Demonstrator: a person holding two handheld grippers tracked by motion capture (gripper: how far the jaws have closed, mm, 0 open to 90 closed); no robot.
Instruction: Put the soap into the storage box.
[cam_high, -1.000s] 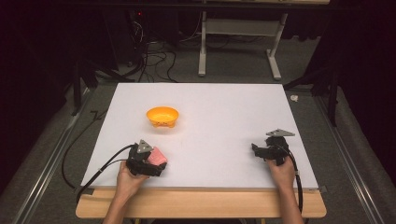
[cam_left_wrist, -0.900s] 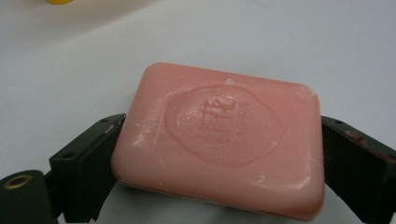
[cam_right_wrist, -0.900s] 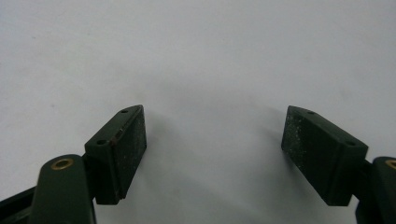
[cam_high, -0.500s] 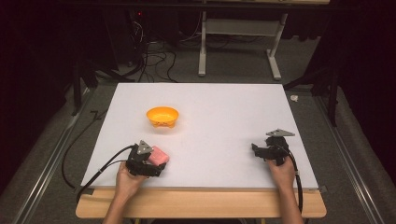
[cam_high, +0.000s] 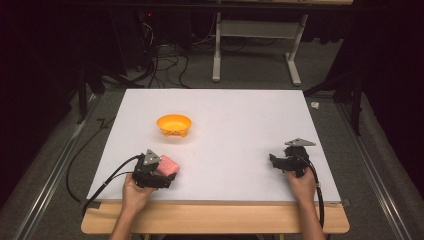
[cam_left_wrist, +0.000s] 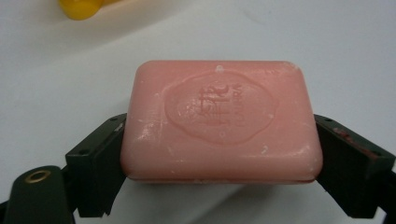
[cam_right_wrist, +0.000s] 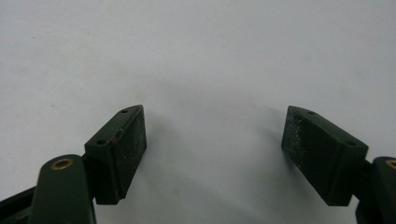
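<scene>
A pink bar of soap (cam_left_wrist: 219, 121) with an embossed stamp sits crosswise between the jaws of my left gripper (cam_left_wrist: 219, 140), which is shut on its two short ends. In the high view, that gripper (cam_high: 167, 170) and the soap (cam_high: 166, 165) are low over the white table's near-left part. An orange bowl (cam_high: 174, 125) stands farther out on the table, and its rim (cam_left_wrist: 79, 7) peeks in at the top left of the left gripper view. My right gripper (cam_high: 274, 161) rests near the front right; its jaws (cam_right_wrist: 215, 114) stand wide open over bare white surface.
The white tabletop (cam_high: 240, 115) has a wooden front edge (cam_high: 215, 217). Black cables (cam_high: 100, 185) trail from the left gripper off the table's left side. Behind the table are a dark floor, more cables and a white stand's legs (cam_high: 255, 55).
</scene>
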